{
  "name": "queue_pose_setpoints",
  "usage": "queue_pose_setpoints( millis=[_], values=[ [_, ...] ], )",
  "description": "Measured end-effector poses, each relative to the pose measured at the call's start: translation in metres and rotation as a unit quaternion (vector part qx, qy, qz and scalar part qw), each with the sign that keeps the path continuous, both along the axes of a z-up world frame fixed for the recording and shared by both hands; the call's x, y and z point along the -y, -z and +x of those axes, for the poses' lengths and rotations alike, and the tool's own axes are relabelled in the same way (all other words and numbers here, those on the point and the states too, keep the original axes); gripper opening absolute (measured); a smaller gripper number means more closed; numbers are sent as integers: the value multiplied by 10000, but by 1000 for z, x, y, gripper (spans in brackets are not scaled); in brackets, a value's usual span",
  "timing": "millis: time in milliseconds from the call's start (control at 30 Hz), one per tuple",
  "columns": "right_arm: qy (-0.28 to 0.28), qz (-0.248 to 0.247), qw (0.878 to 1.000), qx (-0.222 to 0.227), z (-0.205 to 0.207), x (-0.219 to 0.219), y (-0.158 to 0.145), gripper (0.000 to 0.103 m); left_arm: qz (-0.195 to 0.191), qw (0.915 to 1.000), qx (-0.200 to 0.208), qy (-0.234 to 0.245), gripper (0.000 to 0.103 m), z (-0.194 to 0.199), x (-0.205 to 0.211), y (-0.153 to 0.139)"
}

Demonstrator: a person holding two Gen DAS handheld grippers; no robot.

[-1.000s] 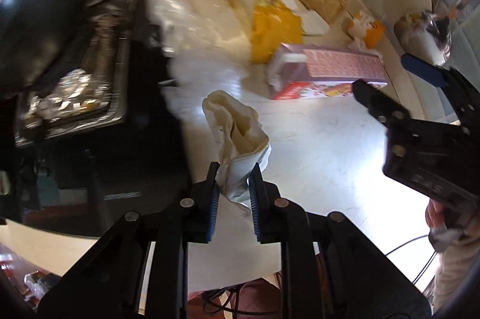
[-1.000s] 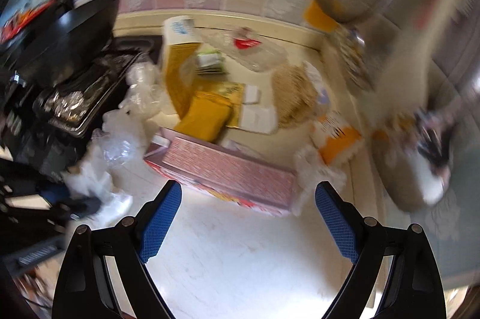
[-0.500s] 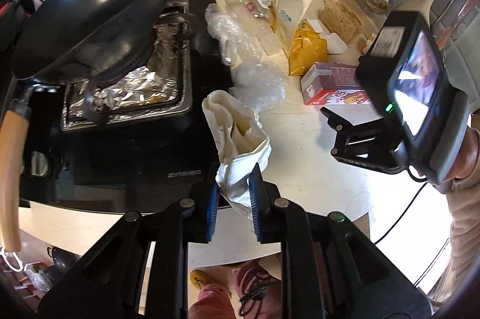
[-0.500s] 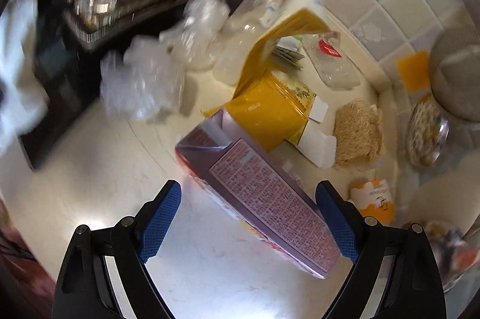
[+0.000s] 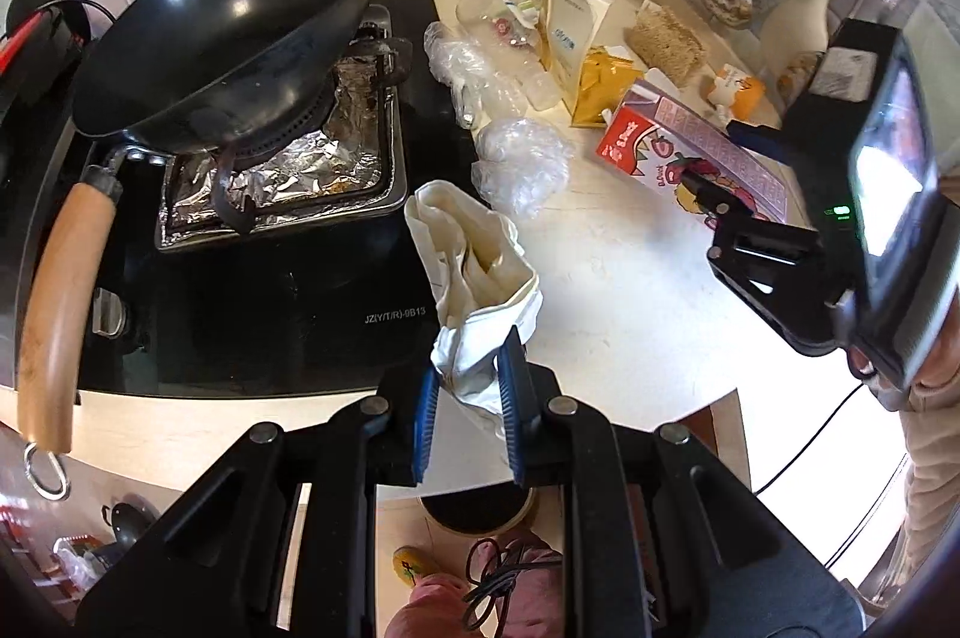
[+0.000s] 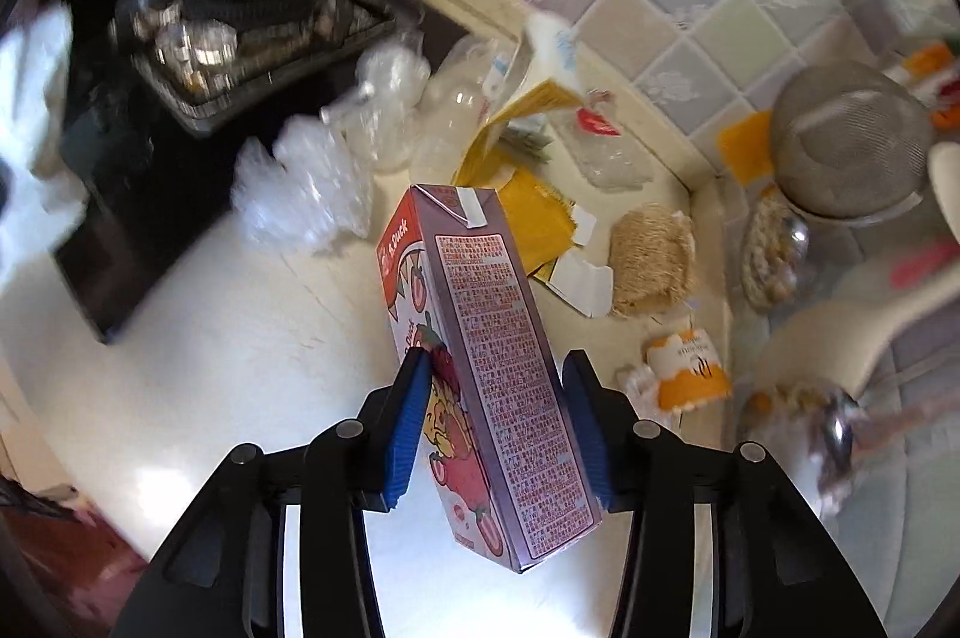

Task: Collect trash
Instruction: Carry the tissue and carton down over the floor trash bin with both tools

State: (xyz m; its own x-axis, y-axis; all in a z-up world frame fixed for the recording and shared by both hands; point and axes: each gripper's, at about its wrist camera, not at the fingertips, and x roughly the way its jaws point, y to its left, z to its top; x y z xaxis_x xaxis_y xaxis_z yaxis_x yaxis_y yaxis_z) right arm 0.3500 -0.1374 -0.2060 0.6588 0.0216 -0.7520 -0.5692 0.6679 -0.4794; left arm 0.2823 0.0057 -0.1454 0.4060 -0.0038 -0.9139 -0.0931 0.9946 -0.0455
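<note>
While the right gripper closes its jaws around a pink strawberry drink carton at the centre of the right wrist view, we see the blue pads flanking the carton's two long sides, the left pad touching the printed face; whether the right pad already presses we cannot tell. In the left wrist view the same carton sits at centre right, tilted above the pale worktop, with the right gripper reaching in from the right edge.

At the lower centre of that view, we find the left gripper with its jaws pinching a cream cloth bag, whose open mouth stands up toward the middle of the frame.

Behind the carton, toward the tiled wall at the top, we count more litter on the worktop: crumpled clear plastic, a yellow packet, a white carton standing upright, a tan scrubbing pad and a small orange-and-white cup.

In the upper left, a black wok with a wooden handle rests on the foil-lined stove.
</note>
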Motion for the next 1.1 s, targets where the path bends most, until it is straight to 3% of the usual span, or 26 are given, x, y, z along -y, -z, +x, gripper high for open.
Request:
queue_pose_setpoints(
  millis=[300,567,767,1100],
  values=[
    [830,1022,9913,9,-88,5,-63,45,-193,9977,317,559,16,-54,-10,-27],
    [1726,1879,9666,-241,-207,-8,-78,45,-378,9897,395,1326,16,-123,-20,-30],
    [2440,2111,9448,-570,-285,-26,-38,45,-460,9808,285,1872,16,-175,-24,-4],
    [3644,2383,8808,-1860,-372,-18,79,45,-533,9741,-174,2190,16,-228,-25,83]
  ],
)
